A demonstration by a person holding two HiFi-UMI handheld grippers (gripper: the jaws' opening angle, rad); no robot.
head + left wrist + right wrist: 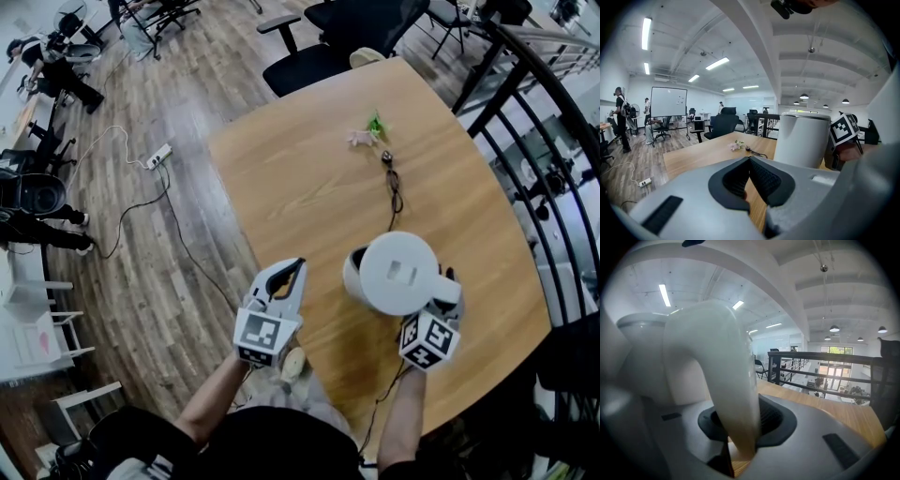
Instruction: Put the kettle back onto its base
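The white kettle (pixel 400 272) is seen from above near the table's front right. My right gripper (pixel 448 283) is shut on its curved handle (pixel 717 376), which fills the gap between the jaws in the right gripper view. A white rounded edge, apparently the base (pixel 351 270), pokes out from under the kettle's left side; I cannot tell whether the two touch. A black cord (pixel 394 187) runs from there up the table. My left gripper (pixel 287 277) hovers left of the kettle, shut and empty. In the left gripper view the kettle (pixel 801 140) stands close on the right.
A small pink toy (pixel 360 138) with a green piece lies at the far side of the wooden table (pixel 281 187), by the cord's plug (pixel 386 157). A black office chair (pixel 319 56) stands behind the table. A dark railing (pixel 534 112) runs along the right. A power strip (pixel 159 155) lies on the floor.
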